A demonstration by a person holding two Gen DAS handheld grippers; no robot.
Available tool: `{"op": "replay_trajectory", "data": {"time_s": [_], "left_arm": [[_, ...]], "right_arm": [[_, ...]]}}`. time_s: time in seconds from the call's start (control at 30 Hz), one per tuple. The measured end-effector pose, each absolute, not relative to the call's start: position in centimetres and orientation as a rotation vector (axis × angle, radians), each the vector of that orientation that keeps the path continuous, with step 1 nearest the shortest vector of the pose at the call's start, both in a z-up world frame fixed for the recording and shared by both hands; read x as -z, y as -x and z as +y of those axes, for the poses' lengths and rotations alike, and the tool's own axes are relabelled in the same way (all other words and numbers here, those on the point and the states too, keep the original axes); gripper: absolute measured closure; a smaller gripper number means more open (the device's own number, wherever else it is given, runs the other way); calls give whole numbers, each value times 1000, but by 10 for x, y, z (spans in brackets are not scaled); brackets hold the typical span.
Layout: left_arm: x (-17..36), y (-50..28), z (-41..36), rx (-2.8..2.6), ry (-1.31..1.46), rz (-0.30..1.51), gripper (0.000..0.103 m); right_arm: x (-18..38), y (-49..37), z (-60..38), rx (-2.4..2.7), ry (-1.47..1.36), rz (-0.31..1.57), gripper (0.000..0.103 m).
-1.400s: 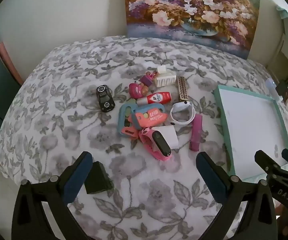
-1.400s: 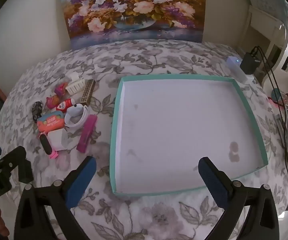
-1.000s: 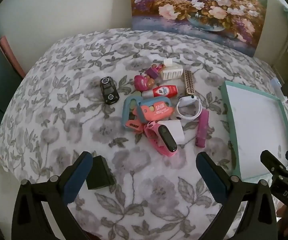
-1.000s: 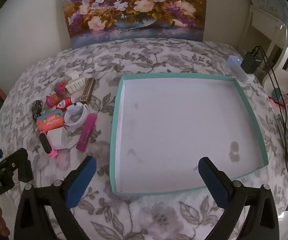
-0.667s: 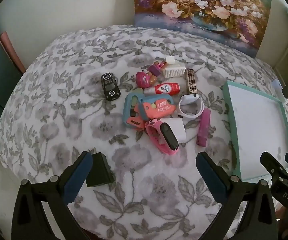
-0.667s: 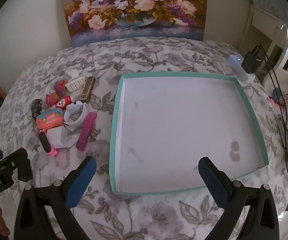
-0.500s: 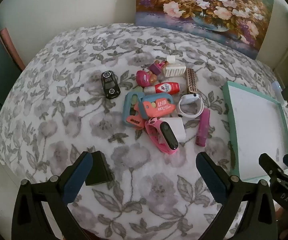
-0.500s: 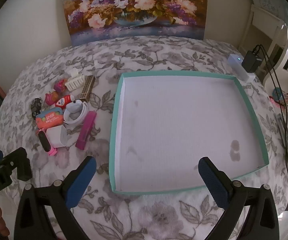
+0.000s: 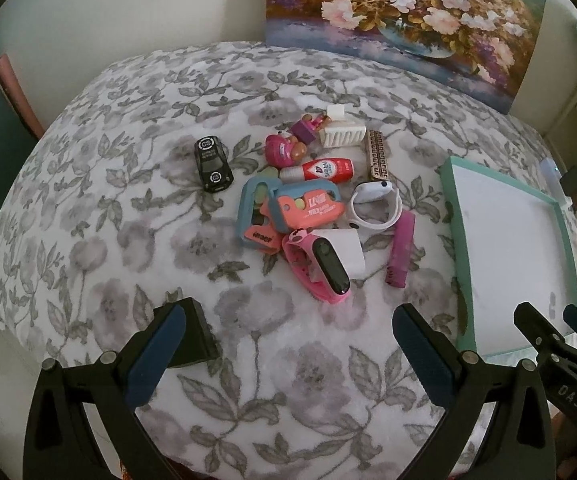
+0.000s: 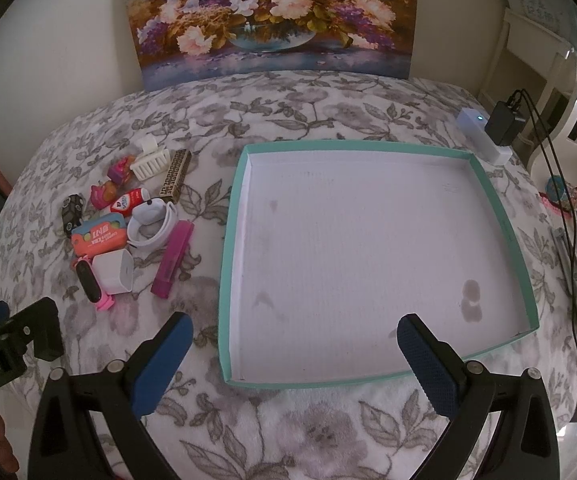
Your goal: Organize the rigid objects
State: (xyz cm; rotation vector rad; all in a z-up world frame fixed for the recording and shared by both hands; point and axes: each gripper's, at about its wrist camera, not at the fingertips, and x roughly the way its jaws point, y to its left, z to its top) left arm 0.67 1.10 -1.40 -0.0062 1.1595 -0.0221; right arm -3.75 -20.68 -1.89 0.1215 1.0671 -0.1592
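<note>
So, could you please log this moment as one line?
left gripper: open, over pile | right gripper: open, over tray | tray: empty | grasped: none

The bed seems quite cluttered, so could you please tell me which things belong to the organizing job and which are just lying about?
For the job:
teal tray
toy car
red tube
white watch
purple marker
pink band
white cube

Lying about:
flower painting
black charger
black block

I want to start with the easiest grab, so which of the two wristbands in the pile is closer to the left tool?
The pink wristband with the black face. It lies at the pile's near edge, toward the left tool, while the white wristband sits farther back, beside the purple marker.
</note>
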Motion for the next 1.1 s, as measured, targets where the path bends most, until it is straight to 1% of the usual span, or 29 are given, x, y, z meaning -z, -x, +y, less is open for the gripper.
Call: {"op": "replay_trajectory", "data": {"time_s": [0.53,1.1], "left_arm": [[14,-8,19,-2,55,1159,0],[15,-7,17,-6,46,1166,0]], "right_arm": [[19,37,-206,160,-121,1068,0],[20,37,-206,161,-119,1070,0]]}}
